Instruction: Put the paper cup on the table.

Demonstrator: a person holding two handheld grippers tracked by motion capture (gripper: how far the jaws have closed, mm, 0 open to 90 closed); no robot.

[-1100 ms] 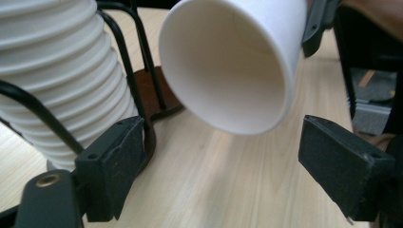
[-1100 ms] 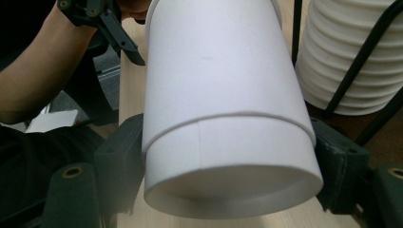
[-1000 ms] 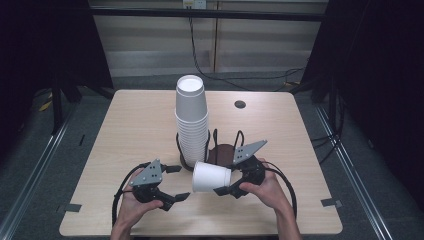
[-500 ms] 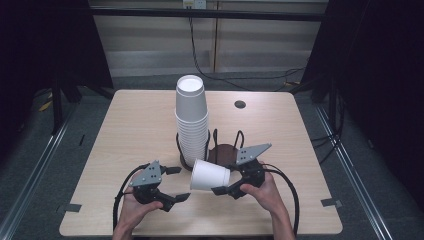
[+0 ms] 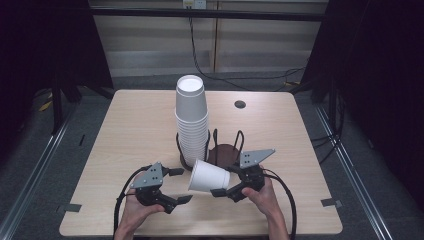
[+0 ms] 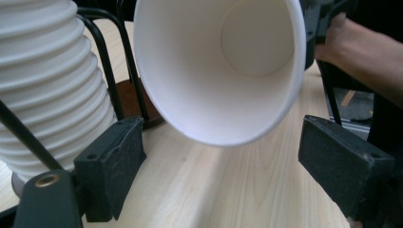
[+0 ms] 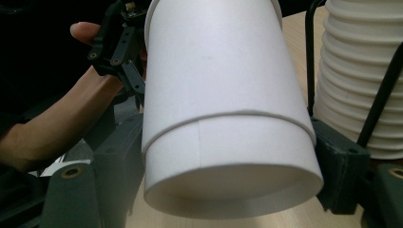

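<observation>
My right gripper point(image 5: 225, 181) is shut on the base end of a white paper cup point(image 5: 208, 176) that lies on its side above the table, mouth to the left. In the right gripper view the cup point(image 7: 223, 118) sits between the two jaws of the right gripper point(image 7: 228, 166). The left gripper point(image 5: 180, 185) stands open just left of the cup's mouth, not touching it. In the left gripper view the open mouth of the cup point(image 6: 218, 71) faces me above the left gripper point(image 6: 228, 166), whose pads point(image 6: 114, 166) stand wide apart.
A tall stack of white cups point(image 5: 190, 117) stands upside down in a black wire holder point(image 5: 235, 140) with a brown base point(image 5: 222, 152), just behind the grippers. A small dark hole point(image 5: 240, 104) marks the table's point(image 5: 125, 130) far side.
Almost nothing: the right gripper with the cup has shifted very slightly. The left gripper stays open in the same place.
</observation>
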